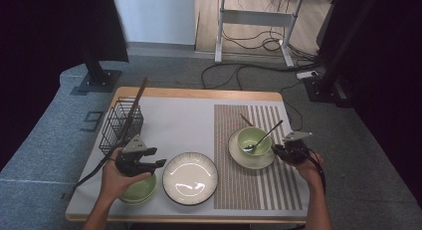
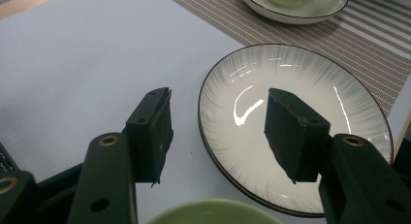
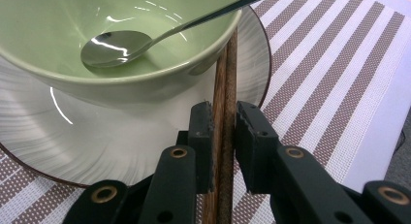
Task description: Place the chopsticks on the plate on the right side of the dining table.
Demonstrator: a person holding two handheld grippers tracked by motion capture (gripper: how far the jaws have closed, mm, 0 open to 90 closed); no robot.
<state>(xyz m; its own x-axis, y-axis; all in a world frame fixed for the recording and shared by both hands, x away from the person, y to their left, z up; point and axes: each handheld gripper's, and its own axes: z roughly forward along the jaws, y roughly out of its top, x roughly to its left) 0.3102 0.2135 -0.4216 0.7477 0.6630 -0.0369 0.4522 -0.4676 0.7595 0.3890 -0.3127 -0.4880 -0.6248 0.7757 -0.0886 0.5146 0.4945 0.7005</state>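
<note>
Overhead, the right tongs [image 1: 281, 149] were seen just right of the green bowl [image 1: 254, 140] on its saucer [image 1: 251, 161], nearer the chopsticks [image 1: 246, 119] than the left tongs [image 1: 160, 162]. Beside the left tongs, a white plate [image 2: 310, 88] was framed between widely parted, empty jaws. Along the right tongs [image 3: 223, 117], the chopsticks [image 3: 228, 78] were clamped between the pads, their long axis running straight ahead beside the bowl holding a spoon [image 3: 116, 47].
</note>
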